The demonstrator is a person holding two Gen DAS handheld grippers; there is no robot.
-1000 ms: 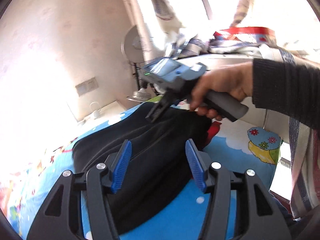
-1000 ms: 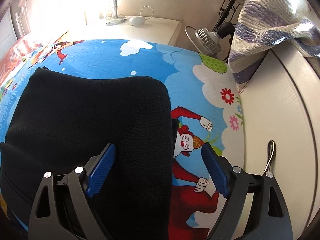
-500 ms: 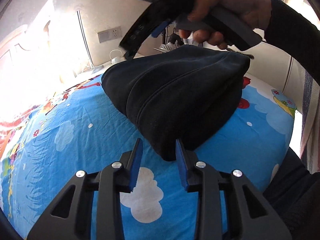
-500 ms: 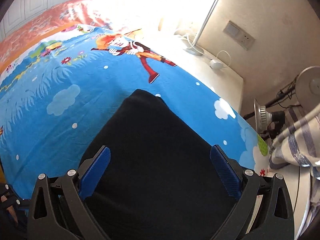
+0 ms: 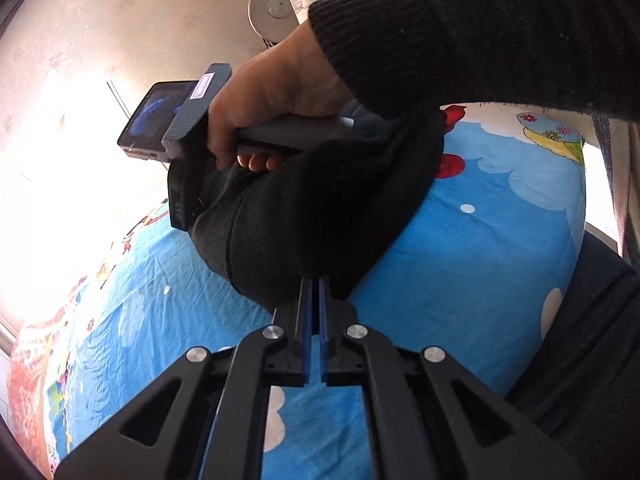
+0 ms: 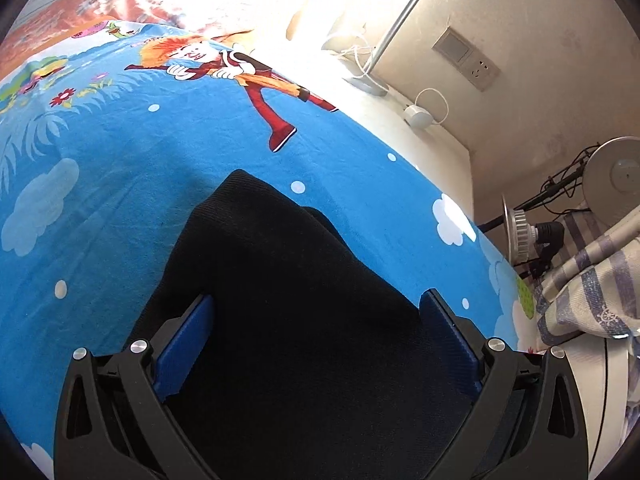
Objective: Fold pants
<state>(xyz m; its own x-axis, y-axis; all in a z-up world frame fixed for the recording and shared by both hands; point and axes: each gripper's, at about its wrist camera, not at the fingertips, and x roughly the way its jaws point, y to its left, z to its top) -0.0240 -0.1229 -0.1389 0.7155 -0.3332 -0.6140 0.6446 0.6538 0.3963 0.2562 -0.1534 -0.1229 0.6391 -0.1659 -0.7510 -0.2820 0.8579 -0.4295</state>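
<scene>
Between spread right hand-held gripper point(image 6: 316, 344) fingers: black pants point(image 6: 280, 280); left hand-held gripper point(image 5: 314, 292) clenched on edge.

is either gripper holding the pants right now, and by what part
The left gripper is shut on the near edge of the folded black pants. The right gripper is open around them, gripping nothing.
</scene>
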